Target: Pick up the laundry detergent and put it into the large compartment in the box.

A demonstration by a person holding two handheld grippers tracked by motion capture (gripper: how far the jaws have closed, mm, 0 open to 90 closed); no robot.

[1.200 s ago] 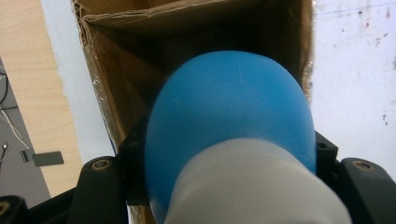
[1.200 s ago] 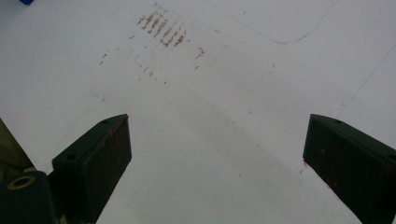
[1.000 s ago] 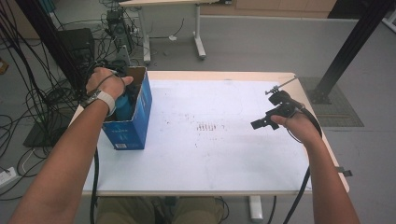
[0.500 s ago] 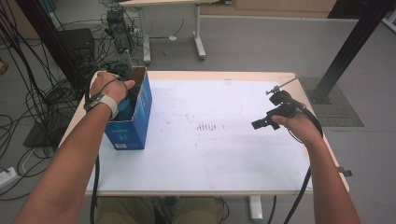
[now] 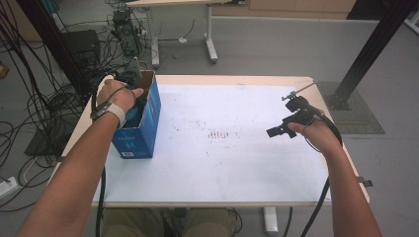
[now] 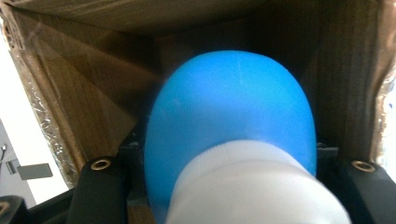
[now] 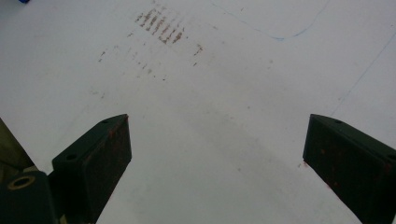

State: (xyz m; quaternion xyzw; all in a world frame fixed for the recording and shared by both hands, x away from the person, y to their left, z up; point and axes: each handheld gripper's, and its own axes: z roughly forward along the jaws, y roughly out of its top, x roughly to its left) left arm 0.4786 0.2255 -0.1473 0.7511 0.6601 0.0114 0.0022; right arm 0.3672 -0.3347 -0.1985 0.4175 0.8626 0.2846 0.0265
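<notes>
Left claw [image 6: 229,186] clamps blue bottle [image 6: 229,121] — tips hidden; right claw [image 7: 215,154] wide, empty.

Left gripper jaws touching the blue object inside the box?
Touching. The left gripper view shows the left gripper with a black jaw tight against each side of the blue object with a white cap, no gap, inside the cardboard box.

The tabletop [image 5: 222,173] is white with a pale wooden edge, and a patch of small brownish marks [image 5: 217,134] sits near its middle. Beyond the far edge stands another table's white leg [image 5: 211,34]. Black cables [image 5: 39,98] tangle on the grey floor at left. A black post [image 5: 368,54] slants at far right.
</notes>
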